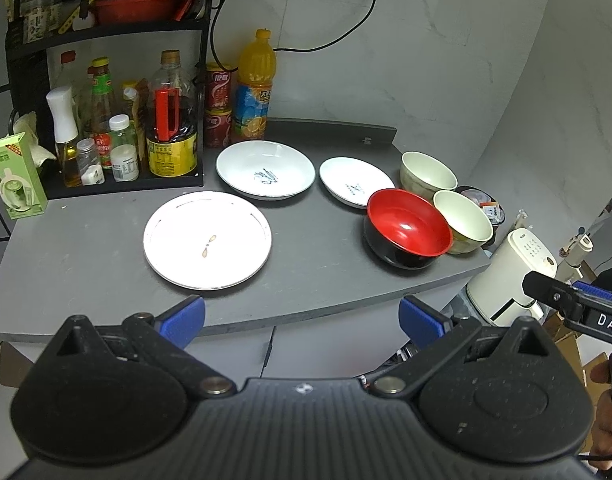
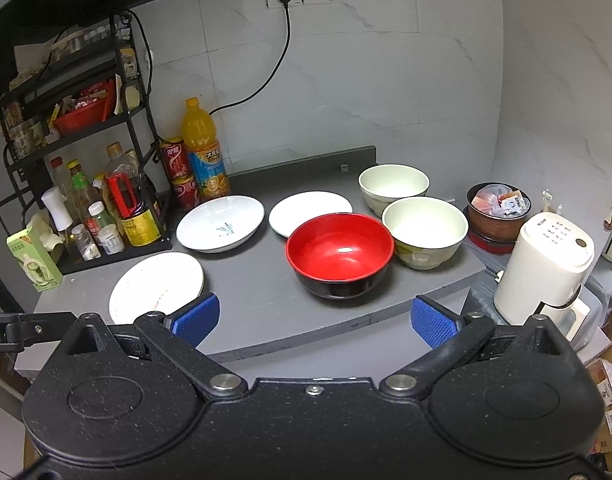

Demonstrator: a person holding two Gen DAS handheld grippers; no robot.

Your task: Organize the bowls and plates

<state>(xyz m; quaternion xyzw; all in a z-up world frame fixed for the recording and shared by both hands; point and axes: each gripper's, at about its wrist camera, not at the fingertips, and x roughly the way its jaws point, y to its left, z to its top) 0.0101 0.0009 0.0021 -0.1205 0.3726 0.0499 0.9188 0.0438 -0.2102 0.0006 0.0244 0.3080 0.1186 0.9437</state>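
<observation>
Nothing picked up yet: left tongs [image 1: 302, 320] spread wide and empty, held back off the front edge of the grey bench [image 1: 86, 264]; right tongs [image 2: 312, 322] spread wide and empty too, also short of the bench edge. On the bench, three plates and three bowls, all apart or just touching, none stacked. Flat white plate [image 1: 207, 240] nearest the left tongs, deep white plate [image 1: 265, 170] behind it, small white plate [image 1: 356, 182] to the right of that. Red bowl [image 2: 340, 254] in front of the right tongs, two pale green bowls [image 2: 424, 232] [image 2: 393, 188] just behind it, close together. Bottles on a black rack [image 1: 106, 120] at the far left, not part of the job. Looks like the very start. Next, probably: move in low, pinch one rim, lift, set plate on plate and bowl in bowl, gently, so nothing slips.
</observation>
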